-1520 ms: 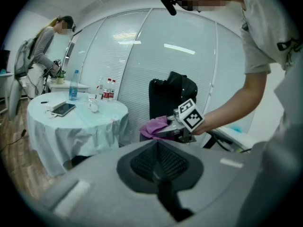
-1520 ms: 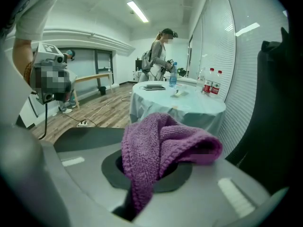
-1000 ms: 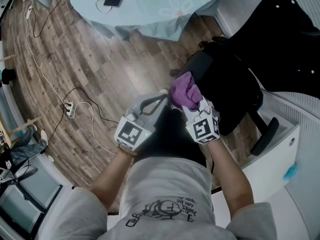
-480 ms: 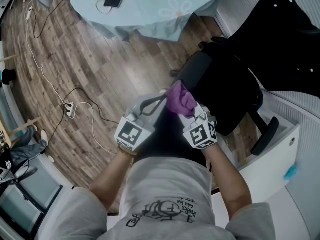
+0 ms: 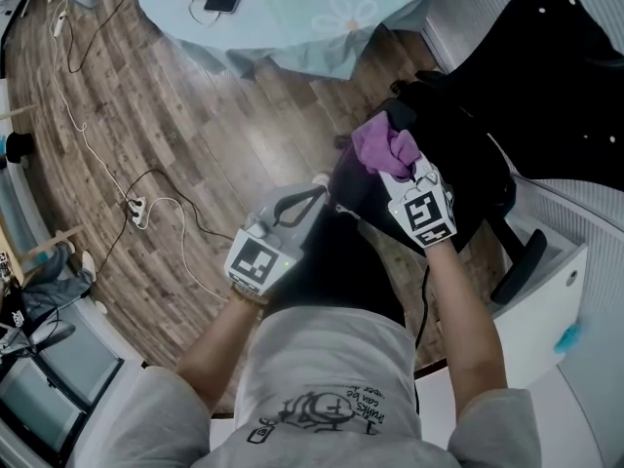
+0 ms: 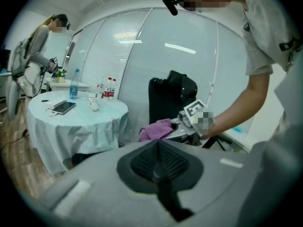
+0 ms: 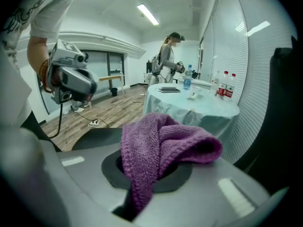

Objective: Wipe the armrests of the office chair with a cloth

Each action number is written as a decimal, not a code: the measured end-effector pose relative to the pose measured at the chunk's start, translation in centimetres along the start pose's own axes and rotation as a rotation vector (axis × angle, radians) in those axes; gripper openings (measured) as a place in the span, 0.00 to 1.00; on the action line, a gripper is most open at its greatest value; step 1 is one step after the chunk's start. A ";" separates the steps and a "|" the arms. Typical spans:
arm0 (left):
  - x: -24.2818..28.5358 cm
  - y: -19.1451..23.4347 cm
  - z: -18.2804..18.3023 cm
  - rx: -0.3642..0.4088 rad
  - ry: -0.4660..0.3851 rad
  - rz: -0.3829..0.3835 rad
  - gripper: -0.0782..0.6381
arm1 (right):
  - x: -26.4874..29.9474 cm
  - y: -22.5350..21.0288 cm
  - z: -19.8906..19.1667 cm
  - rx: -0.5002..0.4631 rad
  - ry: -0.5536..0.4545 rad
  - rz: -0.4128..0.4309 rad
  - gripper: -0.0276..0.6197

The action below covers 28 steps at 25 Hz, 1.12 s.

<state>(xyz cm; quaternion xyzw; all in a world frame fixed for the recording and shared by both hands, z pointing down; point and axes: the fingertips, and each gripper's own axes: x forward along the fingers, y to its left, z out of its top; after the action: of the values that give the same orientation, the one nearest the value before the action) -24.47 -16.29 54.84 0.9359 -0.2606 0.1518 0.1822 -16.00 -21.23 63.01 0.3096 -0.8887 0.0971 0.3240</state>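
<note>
The black office chair (image 5: 468, 154) stands at the right of the head view. My right gripper (image 5: 402, 172) is shut on a purple knitted cloth (image 5: 380, 146), which rests on the chair's near armrest (image 5: 353, 175). In the right gripper view the cloth (image 7: 161, 145) bulges out of the closed jaws, and the dark armrest pad (image 7: 90, 137) lies just left of it. My left gripper (image 5: 314, 189) hangs to the left of the armrest, shut and holding nothing; in its own view the pads (image 6: 158, 161) meet. The chair's far armrest (image 5: 517, 261) sticks out at the lower right.
A round table (image 5: 322, 37) under a pale blue cloth stands behind the chair, with a phone and bottles on it. A power strip (image 5: 136, 211) and cables lie on the wood floor at the left. A white cabinet (image 5: 546, 305) is at the right. Another person (image 7: 168, 56) stands beyond the table.
My right gripper, with the cloth, first drew back toward me, then slid forward and to the right along the armrest. The left gripper stayed where it was.
</note>
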 end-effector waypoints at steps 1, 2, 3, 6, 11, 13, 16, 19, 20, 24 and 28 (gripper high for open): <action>0.0 0.0 0.0 -0.003 0.000 0.001 0.11 | 0.1 -1.2 -0.1 0.010 -0.001 -0.010 0.09; 0.0 0.0 0.0 -0.004 0.000 0.001 0.11 | 0.1 -2.4 -0.2 0.017 -0.001 -0.020 0.09; -0.1 0.0 -0.1 -0.004 0.000 0.001 0.11 | 0.2 -3.5 -0.3 0.023 0.002 -0.028 0.09; -0.2 0.1 -0.2 0.005 0.005 0.001 0.11 | 0.5 -6.6 -0.4 0.030 0.011 -0.045 0.09; -0.5 0.4 -0.3 -0.014 0.000 0.018 0.11 | 0.9 -9.2 -0.3 0.006 0.030 -0.053 0.09; -0.6 0.5 -0.2 -0.013 0.000 0.020 0.11 | 0.9 -9.4 -0.3 0.024 0.026 -0.062 0.09; -0.7 0.5 -0.2 -0.003 0.004 0.020 0.11 | 0.8 -9.2 -0.1 0.034 0.020 -0.094 0.09; -0.8 0.4 0.0 -0.002 -0.002 0.020 0.11 | 0.6 -7.9 0.1 0.010 0.021 -0.101 0.09; -0.8 0.4 0.0 -0.001 -0.003 0.020 0.11 | 0.6 -7.3 0.2 0.001 0.019 -0.093 0.09; -0.8 0.6 0.2 -0.017 -0.020 0.028 0.11 | 0.6 -2.9 0.7 -0.005 -0.004 -0.037 0.09; -0.8 0.7 0.0 -0.007 -0.007 0.028 0.11 | 0.4 3.4 1.3 -0.030 -0.034 0.034 0.09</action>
<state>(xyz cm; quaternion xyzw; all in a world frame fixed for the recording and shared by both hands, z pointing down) -25.52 -16.49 54.70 0.9321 -0.2746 0.1501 0.1823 -19.03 -19.28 62.35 0.2912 -0.9005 0.0842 0.3119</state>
